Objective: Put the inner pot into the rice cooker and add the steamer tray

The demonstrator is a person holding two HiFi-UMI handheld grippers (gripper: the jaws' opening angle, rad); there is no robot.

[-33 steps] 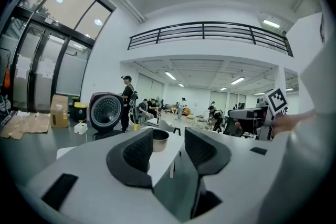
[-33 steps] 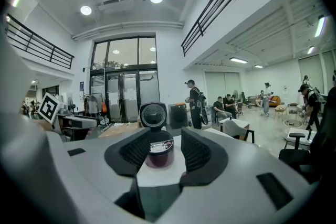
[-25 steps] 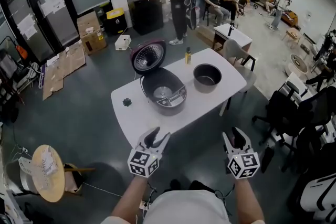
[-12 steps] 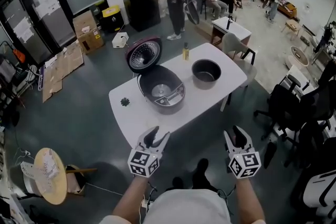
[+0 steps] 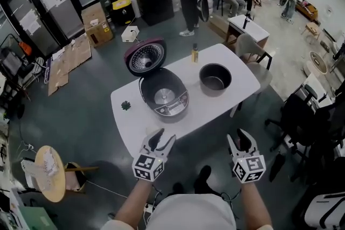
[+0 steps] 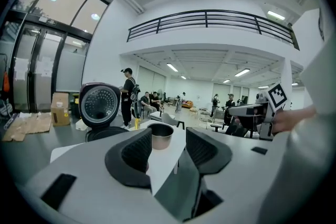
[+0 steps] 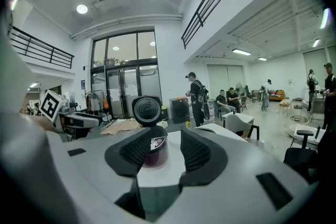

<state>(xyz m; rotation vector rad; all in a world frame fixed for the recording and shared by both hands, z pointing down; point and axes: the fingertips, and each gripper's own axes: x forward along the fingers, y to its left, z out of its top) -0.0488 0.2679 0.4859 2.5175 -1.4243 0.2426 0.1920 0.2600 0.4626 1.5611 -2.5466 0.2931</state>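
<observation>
On the white table (image 5: 226, 102) stands the open rice cooker (image 5: 163, 95), its round lid (image 5: 144, 56) tipped up behind it and its well holding no pot. The dark metal inner pot (image 5: 215, 79) stands to the cooker's right on the tabletop. My left gripper (image 5: 160, 140) hovers at the table's near edge, open with nothing between its jaws; in its own view the inner pot (image 6: 160, 135) shows far off between them. My right gripper (image 5: 241, 140) is off the table's near right corner, open too, and the rice cooker (image 7: 155, 149) shows far off between its jaws. I cannot make out a steamer tray.
A small yellow bottle (image 5: 194, 53) stands at the table's far edge and a small dark object (image 5: 125, 105) lies at its left end. A grey chair (image 5: 250, 51) is behind the table and black office chairs (image 5: 302, 116) are at the right. A round wooden stool (image 5: 47, 176) is at lower left. People stand and sit far back.
The person has stepped toward the table, and both grippers have come forward to its near edge. Their jaws look the same as before. Nothing on the table has moved.
</observation>
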